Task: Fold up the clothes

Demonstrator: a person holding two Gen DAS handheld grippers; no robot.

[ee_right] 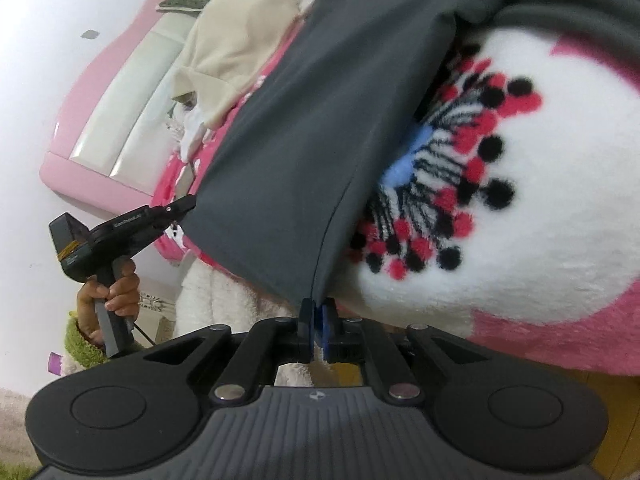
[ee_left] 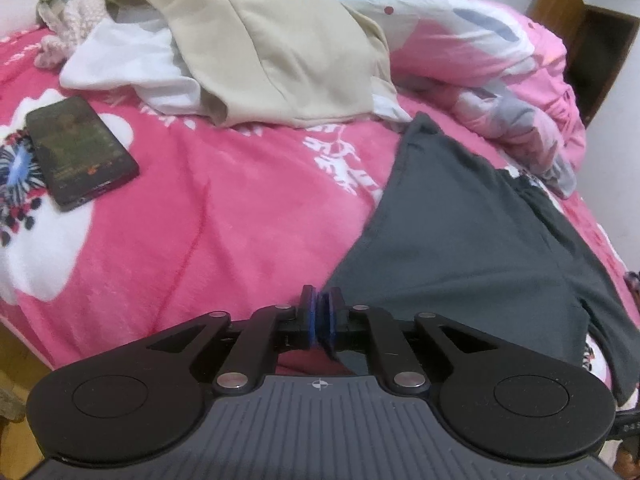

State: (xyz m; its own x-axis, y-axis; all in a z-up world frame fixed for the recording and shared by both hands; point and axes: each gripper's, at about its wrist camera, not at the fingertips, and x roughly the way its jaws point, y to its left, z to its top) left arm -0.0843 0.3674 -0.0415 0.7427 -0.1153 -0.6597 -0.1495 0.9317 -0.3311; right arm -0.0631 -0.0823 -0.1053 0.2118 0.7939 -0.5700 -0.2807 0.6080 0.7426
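A dark grey cotton garment (ee_left: pixel 472 232) lies spread on the pink fleece bed blanket with white flowers (ee_left: pixel 208 208), toward the right side of the left wrist view, one corner reaching down to the near edge of the bed.

The left tool (ee_left: pixel 322 312) sits low over that near edge, its blue-padded jaws standing just slightly apart. The grey garment's corner lies right beside them, but nothing can be seen pinched between the pads. In the right wrist view the same left tool (ee_right: pixel 188 202) points its tip at the garment's left corner, and a hand (ee_right: pixel 112 292) in a green knitted cuff grips its handle.

The right tool (ee_right: pixel 316 312) has its jaws closed on the lower hem of the dark grey cotton garment (ee_right: pixel 312 128), right at a seam line, so that the cloth rises taut from the pads and hangs above the blanket's white flower with red and black dots (ee_right: pixel 520 184).

Farther back on the bed a beige cloth garment (ee_left: pixel 272 52) lies crumpled over a white garment (ee_left: pixel 132 60), with a knitted pale pink piece (ee_left: pixel 64 28) to their left. A black smartphone (ee_left: pixel 80 152) rests on the blanket at the left. A rumpled pink and white patterned quilt (ee_left: pixel 500 64) is heaped at the right.
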